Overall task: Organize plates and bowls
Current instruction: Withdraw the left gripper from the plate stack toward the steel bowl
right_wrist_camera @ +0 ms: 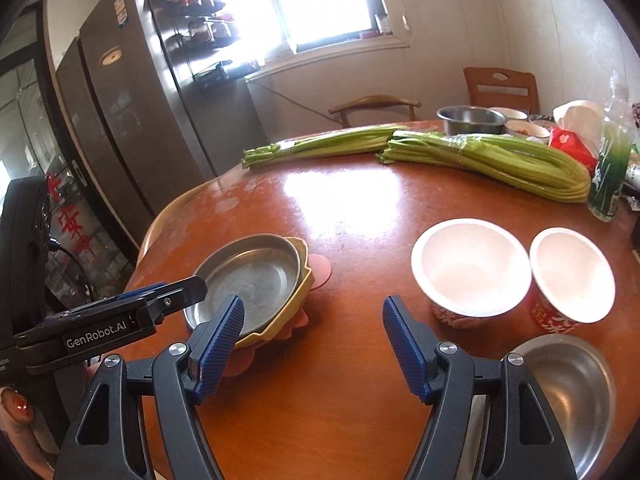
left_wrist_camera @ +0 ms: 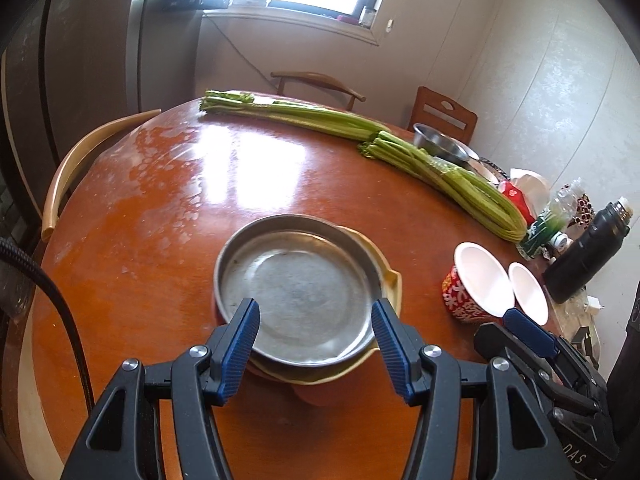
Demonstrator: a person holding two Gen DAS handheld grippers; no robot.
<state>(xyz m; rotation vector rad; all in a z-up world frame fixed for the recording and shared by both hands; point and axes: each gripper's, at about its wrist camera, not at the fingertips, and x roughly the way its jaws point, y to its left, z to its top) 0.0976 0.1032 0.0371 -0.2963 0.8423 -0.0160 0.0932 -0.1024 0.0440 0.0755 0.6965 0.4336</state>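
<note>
A metal plate sits empty, nested in a yellow dish on the bench; two paper bowls stand empty nearby. Left gripper and right gripper fingers gape, holding nothing. The pink piece beneath is mostly hidden.

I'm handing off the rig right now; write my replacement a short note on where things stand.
Left gripper: jaws open, empty, over the stack.
Right gripper: jaws open, empty, above bare round wooden table.
Stacked: round metal plate inside yellow plate, on pink plates.
Loose: two white-lined red paper bowls, shallow steel bowl near right gripper, deep steel bowl at the far edge.
Left to do: gather the bowls.
</note>
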